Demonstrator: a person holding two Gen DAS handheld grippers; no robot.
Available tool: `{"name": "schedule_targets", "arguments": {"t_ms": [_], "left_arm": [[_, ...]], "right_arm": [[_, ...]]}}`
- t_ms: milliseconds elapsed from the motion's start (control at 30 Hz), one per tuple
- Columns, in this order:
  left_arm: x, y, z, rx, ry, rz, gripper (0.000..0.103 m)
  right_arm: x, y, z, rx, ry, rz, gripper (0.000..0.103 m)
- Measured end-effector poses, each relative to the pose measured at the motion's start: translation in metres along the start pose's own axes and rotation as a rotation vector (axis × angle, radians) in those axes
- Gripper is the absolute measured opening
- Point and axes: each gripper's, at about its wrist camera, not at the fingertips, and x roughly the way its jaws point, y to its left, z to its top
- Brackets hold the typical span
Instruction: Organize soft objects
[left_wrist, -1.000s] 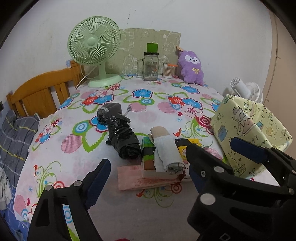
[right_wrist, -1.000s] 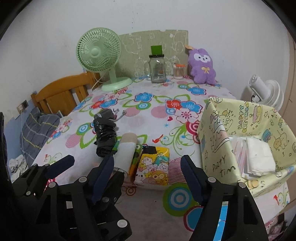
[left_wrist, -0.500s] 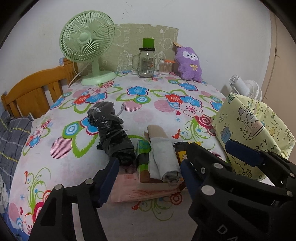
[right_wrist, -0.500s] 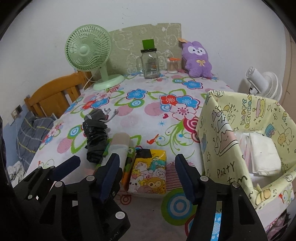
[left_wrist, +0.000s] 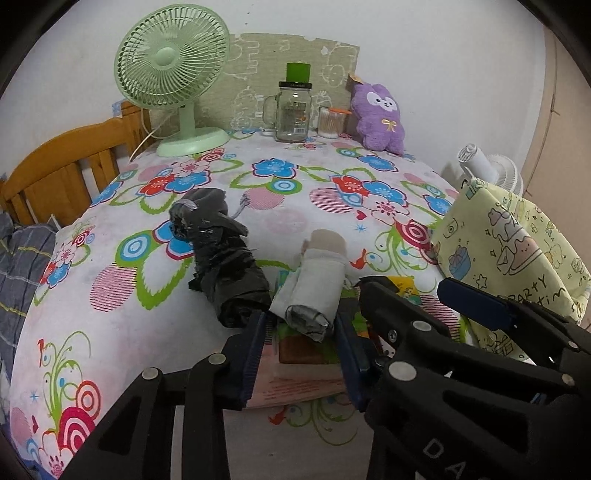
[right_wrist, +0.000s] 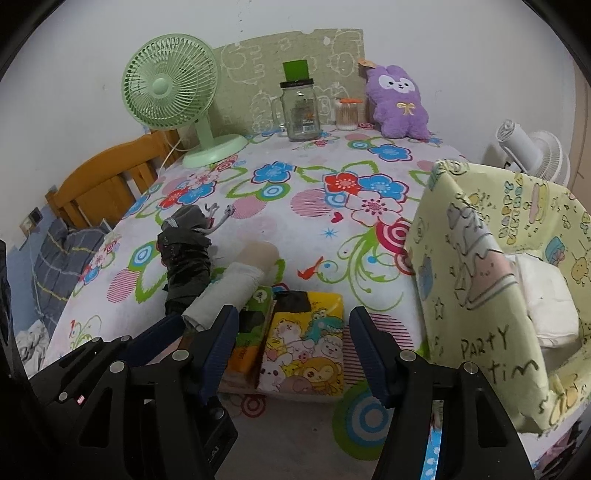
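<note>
Grey-white rolled cloth (left_wrist: 314, 284) sits btwn left gripper (left_wrist: 301, 334) fingers, jaws parted w/ gaps either side, while right gripper (right_wrist: 291, 332) hovers spread over cartoon tissue pack (right_wrist: 304, 347).

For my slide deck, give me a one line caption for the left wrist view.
Open left gripper straddles a rolled grey cloth atop tissue packs on the floral table.

Both low, facing table (left_wrist: 280, 214) (shared).
</note>
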Motion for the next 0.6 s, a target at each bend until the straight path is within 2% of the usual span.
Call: {"name": "schedule_targets", "arguments": {"t_ms": [200, 267, 367, 600], "left_arm": [[-0.008, 0.011, 0.005, -0.007, -0.014, 0.025, 0.043], [-0.009, 0.017, 0.006, -0.016, -0.018, 0.044, 0.051], [-0.008, 0.026, 0.006, -0.028, -0.018, 0.076, 0.059], [0.007, 0.046, 0.009, -0.061, 0.018, 0.112, 0.059]], "right_arm": [[0.003, 0.008, 0.008, -0.011, 0.0, 0.024, 0.066], [0.005, 0.013, 0.01, -0.016, 0.001, 0.03, 0.066], [0.008, 0.019, 0.013, -0.024, 0.009, 0.038, 0.066], [0.023, 0.034, 0.015, -0.049, 0.037, 0.039, 0.066]]}}
